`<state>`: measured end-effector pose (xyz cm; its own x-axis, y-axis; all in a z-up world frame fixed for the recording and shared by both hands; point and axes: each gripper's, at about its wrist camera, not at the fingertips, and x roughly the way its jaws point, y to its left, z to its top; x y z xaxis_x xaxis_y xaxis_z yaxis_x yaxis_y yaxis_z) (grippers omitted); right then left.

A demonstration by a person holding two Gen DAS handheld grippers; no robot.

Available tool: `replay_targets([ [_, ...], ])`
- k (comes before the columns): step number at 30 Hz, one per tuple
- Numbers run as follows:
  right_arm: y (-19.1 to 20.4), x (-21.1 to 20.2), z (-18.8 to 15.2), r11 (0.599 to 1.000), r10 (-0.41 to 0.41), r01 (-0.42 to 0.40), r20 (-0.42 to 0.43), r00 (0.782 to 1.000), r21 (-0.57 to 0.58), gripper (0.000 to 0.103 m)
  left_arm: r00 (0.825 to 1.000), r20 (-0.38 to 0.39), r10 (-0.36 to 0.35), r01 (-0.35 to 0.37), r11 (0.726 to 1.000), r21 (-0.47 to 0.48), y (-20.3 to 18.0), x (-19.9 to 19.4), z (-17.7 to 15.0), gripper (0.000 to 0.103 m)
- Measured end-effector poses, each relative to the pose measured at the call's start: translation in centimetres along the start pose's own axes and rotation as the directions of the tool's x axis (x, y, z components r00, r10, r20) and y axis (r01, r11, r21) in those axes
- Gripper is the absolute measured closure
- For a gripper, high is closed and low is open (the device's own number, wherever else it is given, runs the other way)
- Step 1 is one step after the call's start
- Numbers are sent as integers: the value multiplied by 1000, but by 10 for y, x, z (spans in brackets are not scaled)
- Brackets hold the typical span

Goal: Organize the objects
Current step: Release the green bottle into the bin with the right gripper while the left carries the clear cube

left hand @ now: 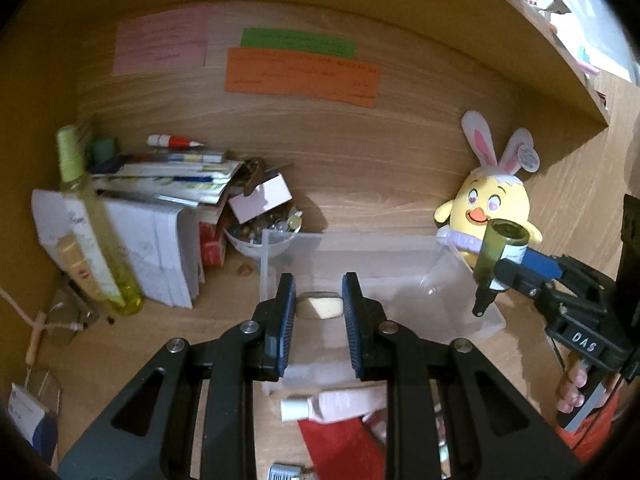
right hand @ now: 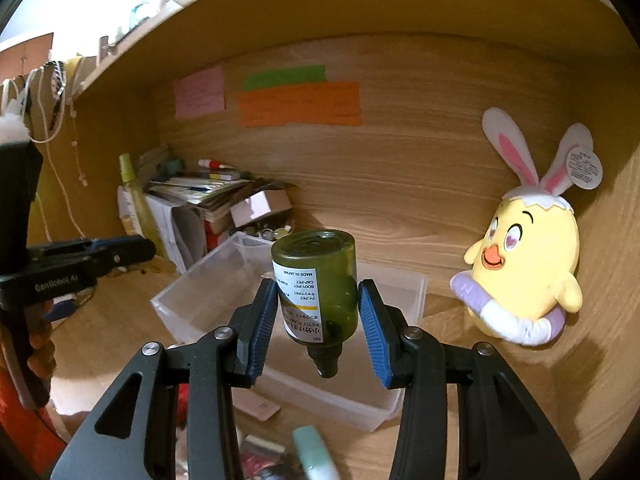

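Observation:
My left gripper (left hand: 319, 304) is shut on a small cream and dark compact (left hand: 321, 305), held over the near left part of a clear plastic bin (left hand: 400, 276). My right gripper (right hand: 318, 312) is shut on a dark green bottle (right hand: 318, 280) with a white label, held upside down with its black nozzle pointing down, above the bin (right hand: 224, 280). In the left wrist view the green bottle (left hand: 496, 256) and right gripper (left hand: 494, 280) hang over the bin's right edge.
A yellow chick plush with bunny ears (right hand: 528, 260) leans in the right corner. A yellow spray bottle (left hand: 92, 232), stacked papers (left hand: 160, 200) and a bowl of small items (left hand: 264, 232) crowd the left. A pink tube (left hand: 336, 404) and red cloth (left hand: 344, 448) lie near me.

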<state>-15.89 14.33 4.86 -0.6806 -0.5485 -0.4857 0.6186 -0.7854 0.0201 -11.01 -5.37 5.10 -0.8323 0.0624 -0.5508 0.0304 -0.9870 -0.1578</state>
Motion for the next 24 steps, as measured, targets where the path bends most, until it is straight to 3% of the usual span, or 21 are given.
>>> replay_targets([
  [11, -20, 46, -4, 999, -48, 47, -104, 993, -8, 65, 994, -102, -28, 33, 999, 40, -7, 56, 11, 80],
  [17, -23, 64, -13, 998, -63, 60, -164, 985, -26, 65, 980, -194, -48, 58, 997, 46, -5, 84, 3, 80],
  [24, -17, 84, -24, 997, -63, 50, -233, 970, -61, 65, 967, -251, -51, 69, 996, 65, -5, 98, -7, 80],
])
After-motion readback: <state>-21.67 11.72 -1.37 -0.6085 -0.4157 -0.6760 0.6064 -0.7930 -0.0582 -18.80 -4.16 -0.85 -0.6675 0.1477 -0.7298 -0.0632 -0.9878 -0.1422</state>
